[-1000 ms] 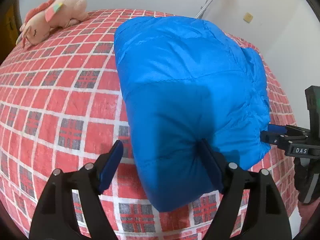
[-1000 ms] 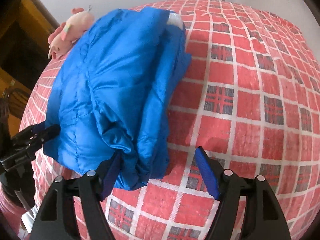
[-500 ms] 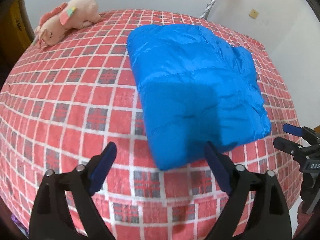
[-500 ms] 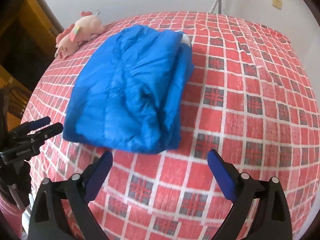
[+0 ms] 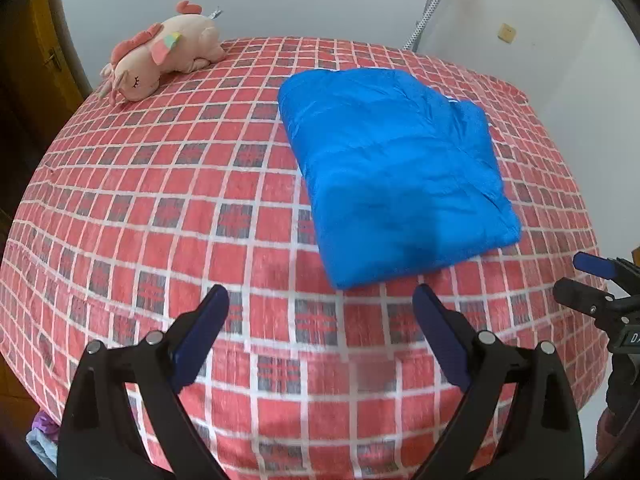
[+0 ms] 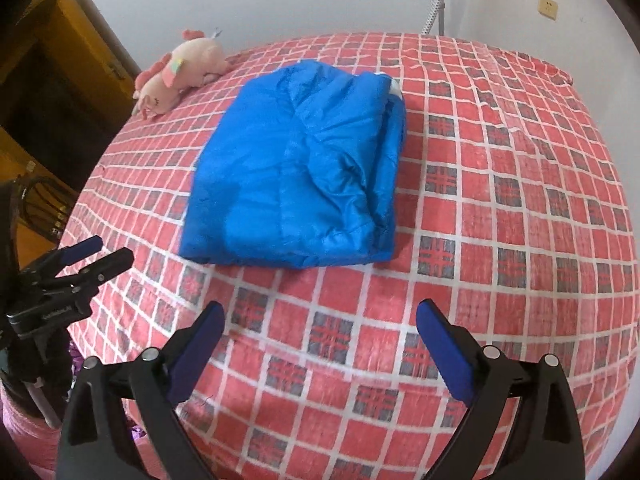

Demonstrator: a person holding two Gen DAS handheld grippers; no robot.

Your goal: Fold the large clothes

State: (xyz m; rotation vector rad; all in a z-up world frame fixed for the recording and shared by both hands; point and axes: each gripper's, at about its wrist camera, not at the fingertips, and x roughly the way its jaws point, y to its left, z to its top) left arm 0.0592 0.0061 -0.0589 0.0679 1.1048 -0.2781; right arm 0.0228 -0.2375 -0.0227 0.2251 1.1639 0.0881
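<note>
A blue puffy jacket (image 5: 394, 172) lies folded into a thick rectangle on the red checked bed (image 5: 160, 208); it also shows in the right wrist view (image 6: 304, 176). My left gripper (image 5: 320, 300) is open and empty, hovering above the bed's near edge, clear of the jacket. My right gripper (image 6: 320, 316) is open and empty, also short of the jacket. The right gripper shows at the right edge of the left wrist view (image 5: 588, 280). The left gripper shows at the left edge of the right wrist view (image 6: 92, 256).
A pink plush unicorn (image 5: 160, 60) lies at the bed's far left corner, also in the right wrist view (image 6: 180, 72). White walls stand behind and right of the bed. A wooden door (image 6: 60, 92) is at the left. A grey hose (image 5: 428, 4) hangs at the back.
Both grippers have let go of the jacket and pulled back from it toward the bed's near edge. The jacket now lies flat and folded, farther from both cameras.
</note>
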